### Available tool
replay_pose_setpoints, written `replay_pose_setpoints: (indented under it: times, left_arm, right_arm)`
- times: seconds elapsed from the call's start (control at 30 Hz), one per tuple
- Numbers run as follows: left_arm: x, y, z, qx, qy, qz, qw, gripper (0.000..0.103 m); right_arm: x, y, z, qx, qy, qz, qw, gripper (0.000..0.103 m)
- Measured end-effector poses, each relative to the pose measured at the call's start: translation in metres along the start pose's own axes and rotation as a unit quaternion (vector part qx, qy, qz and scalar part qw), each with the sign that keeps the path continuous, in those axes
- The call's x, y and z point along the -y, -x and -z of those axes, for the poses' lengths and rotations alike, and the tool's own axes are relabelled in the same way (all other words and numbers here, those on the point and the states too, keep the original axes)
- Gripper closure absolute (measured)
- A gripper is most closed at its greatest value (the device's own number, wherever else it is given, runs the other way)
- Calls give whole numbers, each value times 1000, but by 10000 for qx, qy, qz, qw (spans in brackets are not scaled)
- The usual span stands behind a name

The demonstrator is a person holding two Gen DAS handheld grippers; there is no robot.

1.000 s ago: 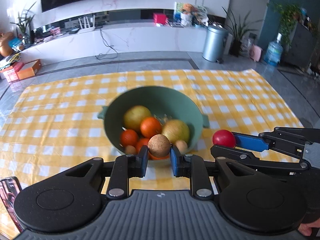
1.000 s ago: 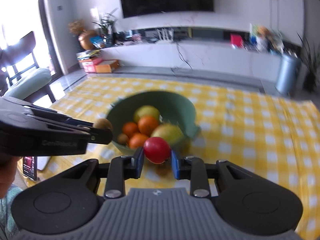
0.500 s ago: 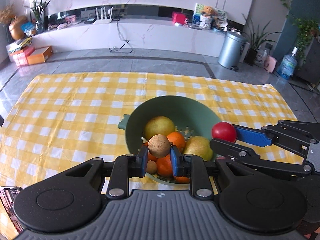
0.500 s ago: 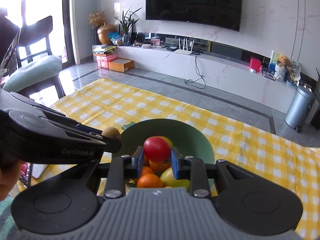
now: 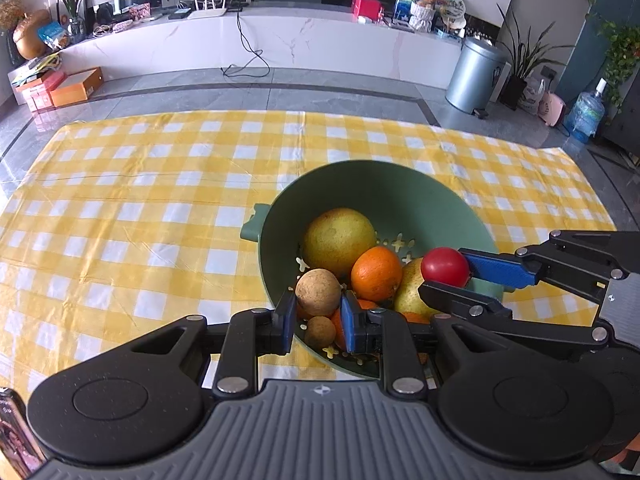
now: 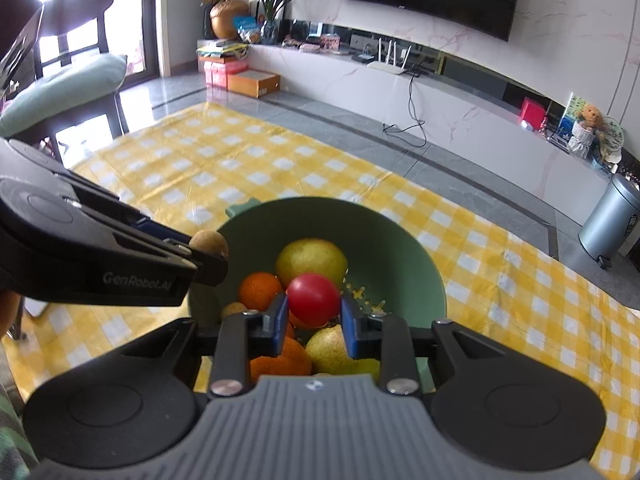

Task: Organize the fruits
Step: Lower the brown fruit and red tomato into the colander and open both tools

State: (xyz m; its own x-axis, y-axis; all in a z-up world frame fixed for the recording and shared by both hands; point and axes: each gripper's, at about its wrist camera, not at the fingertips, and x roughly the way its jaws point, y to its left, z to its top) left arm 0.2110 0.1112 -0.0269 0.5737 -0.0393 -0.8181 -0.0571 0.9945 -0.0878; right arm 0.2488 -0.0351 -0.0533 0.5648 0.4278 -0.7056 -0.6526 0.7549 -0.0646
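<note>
A green colander bowl [image 5: 384, 184] sits on a yellow checked cloth [image 5: 140, 208] and holds yellow pears, oranges and small brown fruits. My left gripper [image 5: 318, 310] is shut on a round brown fruit [image 5: 318, 294] above the bowl's near left rim. My right gripper [image 6: 313, 312] is shut on a red tomato [image 6: 313, 294] above the fruit in the bowl [image 6: 384, 240]. The right gripper also shows in the left wrist view [image 5: 452, 280] with the tomato [image 5: 446, 267]. The left gripper shows in the right wrist view [image 6: 208, 258] with the brown fruit [image 6: 208, 242].
The cloth lies on a grey tiled floor. A white TV bench [image 5: 280, 40], a metal bin [image 5: 474, 74], boxes [image 5: 76, 86] and a water bottle [image 5: 584, 114] stand beyond it. A chair with a cushion [image 6: 60, 92] is to the left.
Both grippers, still holding their fruits, have moved forward and now hang over the bowl. The bowl now appears closer and lower in both views.
</note>
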Motion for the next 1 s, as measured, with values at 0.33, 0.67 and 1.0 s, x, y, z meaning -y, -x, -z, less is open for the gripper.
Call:
replay_pose_setpoints:
  times: [0.33, 0.67, 1.0]
  left_arm:
    - [1, -17, 1, -153, -97, 57, 9998, 77]
    - [6, -24, 2, -234, -159, 92, 9996, 77]
    - [7, -13, 2, -134, -210, 52, 9997, 63]
  right_arm:
    - [1, -23, 6, -236, 44, -84, 9997, 79]
    - [2, -29, 11, -328, 35, -121, 9994, 78]
    - [1, -22, 11, -330, 134, -156, 9992, 77]
